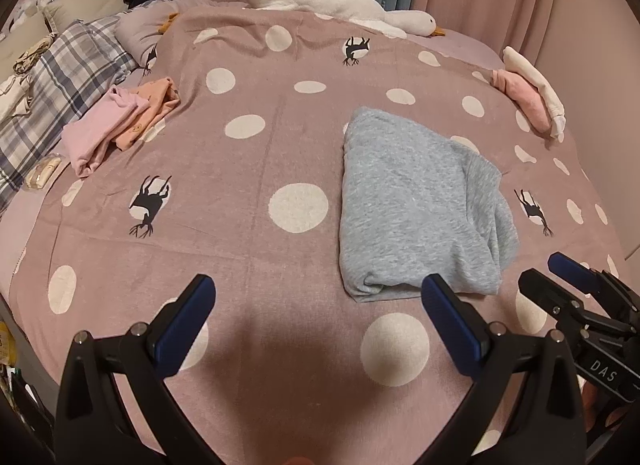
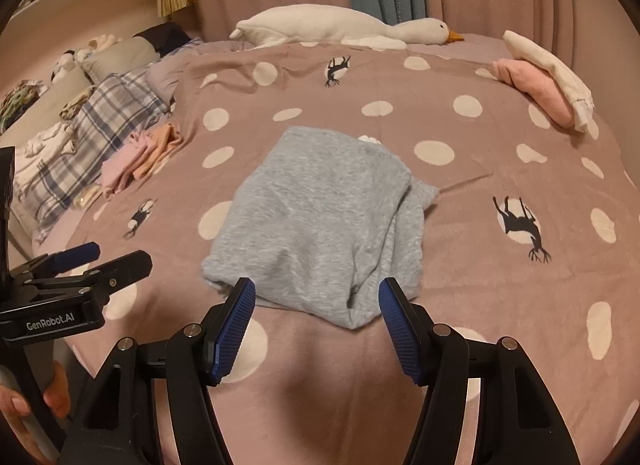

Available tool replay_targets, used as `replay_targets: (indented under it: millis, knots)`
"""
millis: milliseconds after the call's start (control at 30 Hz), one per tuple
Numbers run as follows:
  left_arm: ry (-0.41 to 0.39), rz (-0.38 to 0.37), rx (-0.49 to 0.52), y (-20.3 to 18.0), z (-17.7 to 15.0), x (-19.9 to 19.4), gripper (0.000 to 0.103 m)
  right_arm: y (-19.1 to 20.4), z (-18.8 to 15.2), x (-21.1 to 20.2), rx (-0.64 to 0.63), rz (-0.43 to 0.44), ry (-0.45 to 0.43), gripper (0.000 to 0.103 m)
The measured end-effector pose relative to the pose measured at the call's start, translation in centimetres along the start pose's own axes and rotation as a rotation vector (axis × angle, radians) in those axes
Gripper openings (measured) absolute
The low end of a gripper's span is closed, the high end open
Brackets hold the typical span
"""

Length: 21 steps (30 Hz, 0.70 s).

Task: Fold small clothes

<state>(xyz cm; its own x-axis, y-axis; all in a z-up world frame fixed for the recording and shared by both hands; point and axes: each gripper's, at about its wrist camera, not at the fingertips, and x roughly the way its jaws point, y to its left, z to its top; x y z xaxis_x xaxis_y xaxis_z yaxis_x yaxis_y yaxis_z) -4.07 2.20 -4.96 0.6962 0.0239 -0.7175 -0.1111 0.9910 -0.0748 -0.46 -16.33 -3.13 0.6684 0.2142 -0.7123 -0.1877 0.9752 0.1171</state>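
Right gripper (image 2: 316, 325) fingers spread, empty, at the near edge of the grey folded garment (image 2: 320, 221) on the bed (image 2: 500, 145); left gripper (image 1: 318, 321) likewise wide. Loose right flap probably best tucked square.

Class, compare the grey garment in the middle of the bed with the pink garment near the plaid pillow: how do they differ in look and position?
The grey garment is larger; the pink garment is smaller. The grey garment lies alone mid-bed, just ahead of the open right gripper; the pink garment sits at the bed's left side, touching an orange garment. Both are folded and rest on the spotted bedspread.
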Motion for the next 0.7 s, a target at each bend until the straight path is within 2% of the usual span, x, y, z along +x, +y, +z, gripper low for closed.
replay_targets:
  millis: [700]
  knots:
    - [0.004, -0.020, 0.010, 0.20, 0.17, -0.24, 0.103, 0.79, -0.03, -0.04, -0.004, 0.011, -0.001, 0.064]
